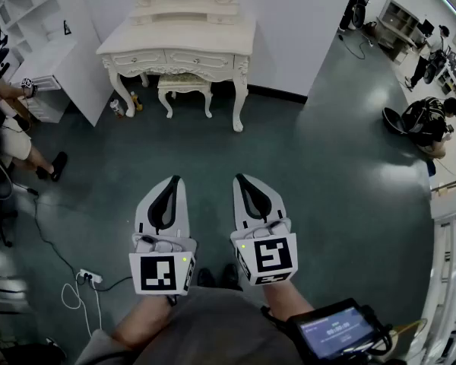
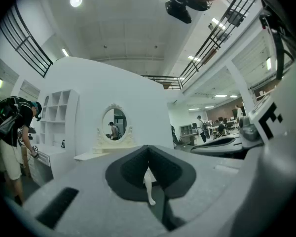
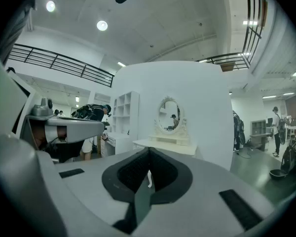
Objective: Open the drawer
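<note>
Drawer [image 1: 200, 61] sits shut in the front of the cream dressing table [image 1: 213, 36], well apart from me across the green floor [image 1: 327, 173]. My left tongs [image 1: 173, 179] and right tongs [image 1: 240, 178] are side by side, both pressed together, nothing pinched.

head: steeply down | gripper views: level, ahead | all share distant dressing table [image 1: 175, 35]

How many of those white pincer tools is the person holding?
2. The left gripper is low in the head view, left of middle; the right gripper sits just beside it on the right. Both are shut, empty, pointing toward the dressing table.
</note>
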A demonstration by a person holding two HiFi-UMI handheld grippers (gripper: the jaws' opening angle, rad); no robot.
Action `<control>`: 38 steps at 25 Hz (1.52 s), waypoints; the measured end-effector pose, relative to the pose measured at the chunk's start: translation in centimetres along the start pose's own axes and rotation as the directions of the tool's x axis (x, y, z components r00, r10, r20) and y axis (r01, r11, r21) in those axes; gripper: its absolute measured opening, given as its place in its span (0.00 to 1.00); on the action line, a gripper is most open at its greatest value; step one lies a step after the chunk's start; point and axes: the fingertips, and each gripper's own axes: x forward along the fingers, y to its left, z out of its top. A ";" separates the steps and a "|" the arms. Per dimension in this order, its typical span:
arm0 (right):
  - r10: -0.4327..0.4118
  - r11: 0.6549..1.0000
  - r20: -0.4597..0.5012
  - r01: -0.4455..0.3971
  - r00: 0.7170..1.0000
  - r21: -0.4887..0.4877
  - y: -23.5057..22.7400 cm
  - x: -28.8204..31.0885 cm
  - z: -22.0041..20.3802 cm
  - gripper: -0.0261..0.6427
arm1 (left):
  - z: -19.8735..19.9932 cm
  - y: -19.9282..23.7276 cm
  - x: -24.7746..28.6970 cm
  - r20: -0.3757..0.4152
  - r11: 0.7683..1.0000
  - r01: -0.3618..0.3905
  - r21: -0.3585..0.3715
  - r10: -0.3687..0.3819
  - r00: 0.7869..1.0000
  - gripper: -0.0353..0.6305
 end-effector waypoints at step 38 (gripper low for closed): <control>0.009 1.000 -0.070 -0.009 0.997 0.004 1.0 26.0 -1.3 0.06 | -5.8 18.9 16.3 -0.020 0.996 -0.045 -0.082 0.043 0.999 0.07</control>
